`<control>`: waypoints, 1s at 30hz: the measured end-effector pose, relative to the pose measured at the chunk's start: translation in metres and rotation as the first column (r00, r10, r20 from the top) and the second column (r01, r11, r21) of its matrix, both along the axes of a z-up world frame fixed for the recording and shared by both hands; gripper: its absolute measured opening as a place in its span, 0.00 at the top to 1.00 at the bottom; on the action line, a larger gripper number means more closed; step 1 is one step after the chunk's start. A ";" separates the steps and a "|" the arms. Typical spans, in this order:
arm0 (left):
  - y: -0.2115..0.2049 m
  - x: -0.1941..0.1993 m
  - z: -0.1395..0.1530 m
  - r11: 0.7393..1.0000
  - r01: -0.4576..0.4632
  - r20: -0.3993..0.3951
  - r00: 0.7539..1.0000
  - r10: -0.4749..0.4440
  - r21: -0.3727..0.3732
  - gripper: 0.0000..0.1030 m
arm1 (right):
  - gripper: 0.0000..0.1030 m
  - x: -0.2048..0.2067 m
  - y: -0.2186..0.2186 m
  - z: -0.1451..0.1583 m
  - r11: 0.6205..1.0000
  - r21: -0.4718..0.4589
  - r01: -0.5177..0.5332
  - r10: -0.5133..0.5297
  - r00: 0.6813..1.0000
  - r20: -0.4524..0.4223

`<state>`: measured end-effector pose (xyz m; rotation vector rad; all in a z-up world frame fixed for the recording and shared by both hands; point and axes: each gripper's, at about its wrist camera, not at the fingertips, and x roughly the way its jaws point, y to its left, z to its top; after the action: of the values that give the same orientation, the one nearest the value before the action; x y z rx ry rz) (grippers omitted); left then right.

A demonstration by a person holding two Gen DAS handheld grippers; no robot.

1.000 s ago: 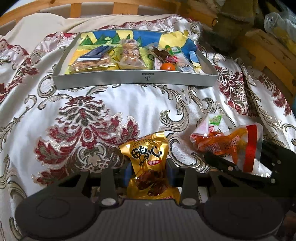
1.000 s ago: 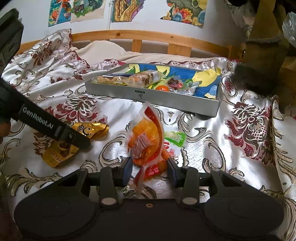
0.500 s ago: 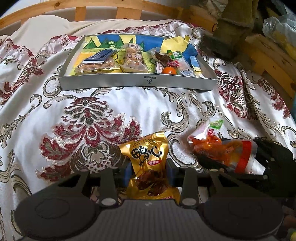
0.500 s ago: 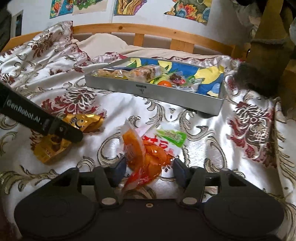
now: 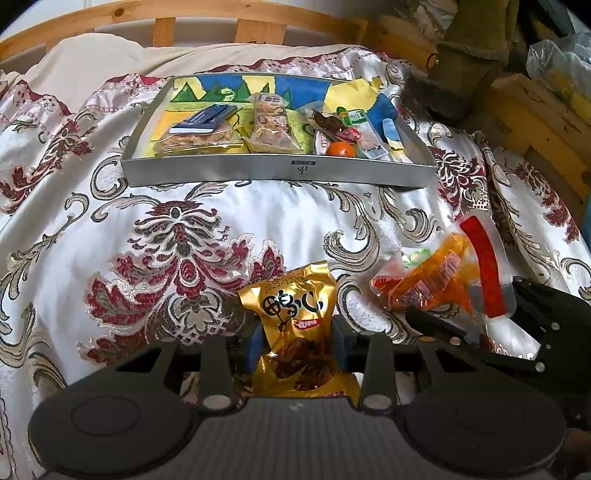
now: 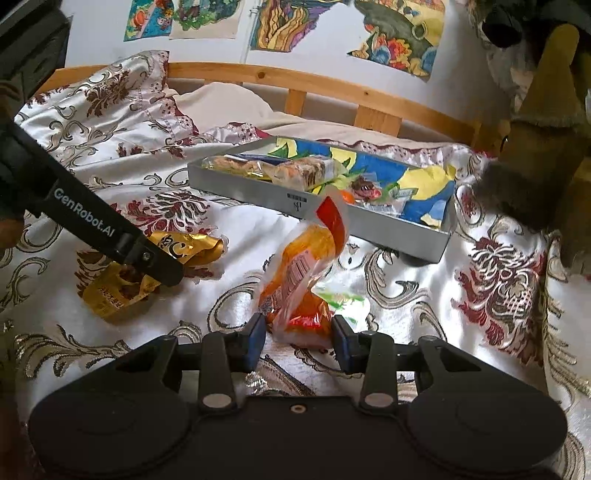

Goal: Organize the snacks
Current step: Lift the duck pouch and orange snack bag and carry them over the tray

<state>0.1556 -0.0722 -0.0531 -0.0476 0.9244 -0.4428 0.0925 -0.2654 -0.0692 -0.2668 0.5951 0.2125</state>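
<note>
My left gripper [image 5: 299, 341] is shut on a gold snack packet [image 5: 291, 306] that lies on the patterned bedspread; its black finger [image 6: 147, 254] crosses that packet [image 6: 110, 291] in the right wrist view. The right gripper [image 6: 298, 341] has its jaws closing on an orange snack packet [image 6: 299, 273] with a red end, and the blue pads press its lower part. That packet [image 5: 436, 284] stands upright off the cover. Beyond both sits a grey tray [image 5: 280, 171] with a colourful lining [image 6: 424, 192], holding several snack packets and a small orange [image 5: 340, 148].
A green-and-white packet [image 6: 343, 299] lies on the bedspread under the orange one. A wooden bed rail [image 6: 295, 79] runs behind the tray, with drawings [image 6: 280, 22] on the wall above. A brown plush toy [image 6: 535, 147] and wooden boards [image 5: 535, 107] crowd the right side.
The right gripper's jaws widened and the orange packet flopped over, then they narrowed again and the packet stands upright with its red end up. The left gripper kept its hold on the gold packet.
</note>
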 end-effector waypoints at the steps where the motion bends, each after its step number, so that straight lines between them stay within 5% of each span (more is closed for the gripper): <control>1: 0.001 0.000 0.000 1.000 -0.003 0.000 1.000 0.003 -0.001 0.60 | 0.61 0.000 0.000 0.000 1.000 -0.002 -0.002 0.002 1.000 0.001; 9: 0.004 0.002 0.002 1.000 -0.014 0.004 1.000 0.014 -0.007 0.60 | 0.63 -0.004 0.001 0.001 1.000 -0.005 -0.006 0.006 1.000 0.028; 10: 0.004 0.002 0.002 1.000 -0.016 0.005 1.000 0.016 -0.009 0.60 | 0.69 -0.004 0.002 0.001 1.000 -0.012 -0.009 0.009 0.999 0.035; 30: 0.003 0.008 0.006 1.000 -0.021 0.002 1.000 0.022 -0.020 0.60 | 0.63 0.027 0.012 -0.012 0.982 -0.146 -0.120 0.121 0.993 -0.004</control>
<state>0.1632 -0.0693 -0.0475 -0.0752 0.9163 -0.4321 0.1199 -0.2530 -0.0808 -0.4456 0.5914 0.2857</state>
